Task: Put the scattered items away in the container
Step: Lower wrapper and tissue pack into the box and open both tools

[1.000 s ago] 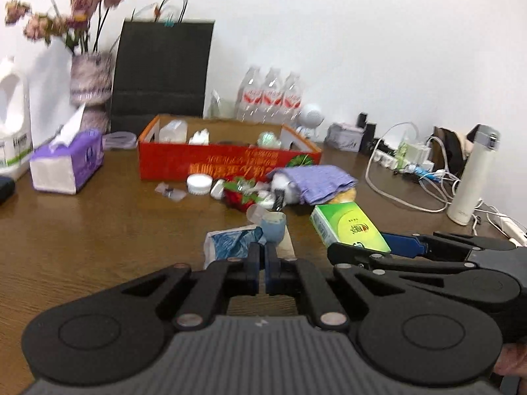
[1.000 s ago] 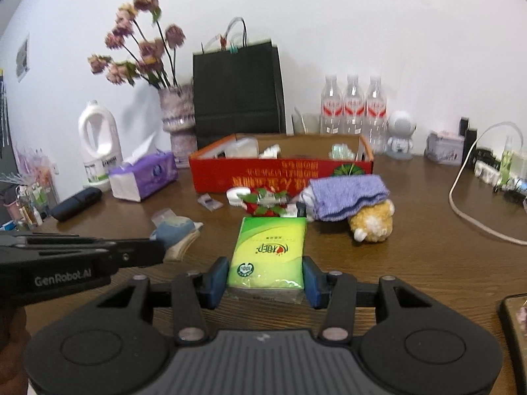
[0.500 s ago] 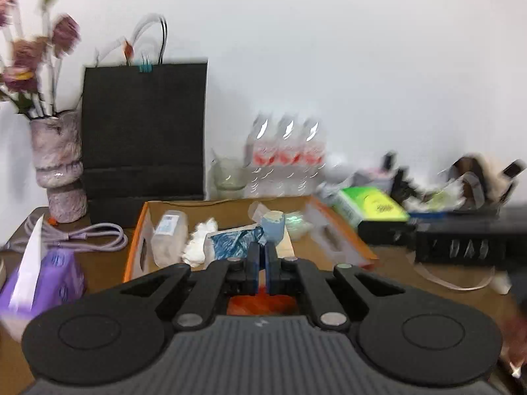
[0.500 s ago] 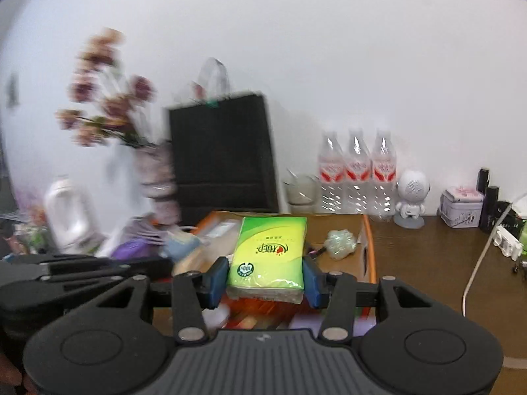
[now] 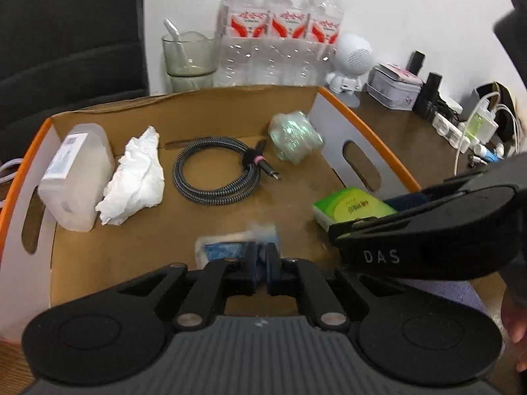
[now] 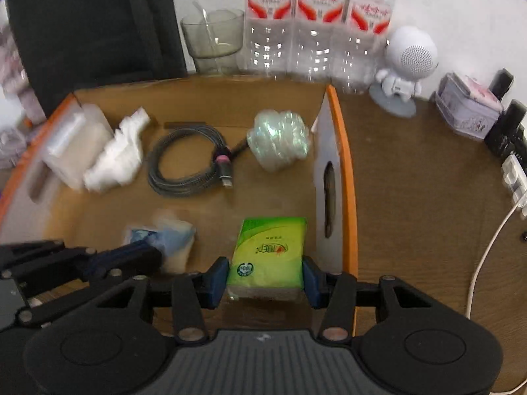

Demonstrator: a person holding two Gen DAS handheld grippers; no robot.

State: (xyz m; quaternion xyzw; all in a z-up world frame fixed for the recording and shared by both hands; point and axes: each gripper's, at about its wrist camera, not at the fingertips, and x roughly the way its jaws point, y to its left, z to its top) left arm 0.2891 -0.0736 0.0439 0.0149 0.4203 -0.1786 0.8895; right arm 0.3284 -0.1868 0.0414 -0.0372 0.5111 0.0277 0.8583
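Left claw is seen over the near part of the cardboard box, fingers nearly pressed together on a clear packet with blue contents; packet is pinched at its near edge and lies low over the box floor, contact with the floor cannot be told. Right claw is clamped on a green tissue pack from both sides, held inside the box at its right wall; whether the pack rests on the floor cannot be told. In the left view the same pack is seen at 3 o'clock of the packet, with the right claw's body across it.

Already inside the box: a translucent plastic container at 9 o'clock by the left wall, a crumpled white tissue touching it, a coiled braided cable at the centre, a wad of clear plastic wrap at 1 o'clock near the right wall.

Behind the box at 12 o'clock: three water bottles, a glass cup, a black bag. On the wooden surface at 2 o'clock: a white robot-shaped speaker, a small tin, a power strip with white cables farther right.
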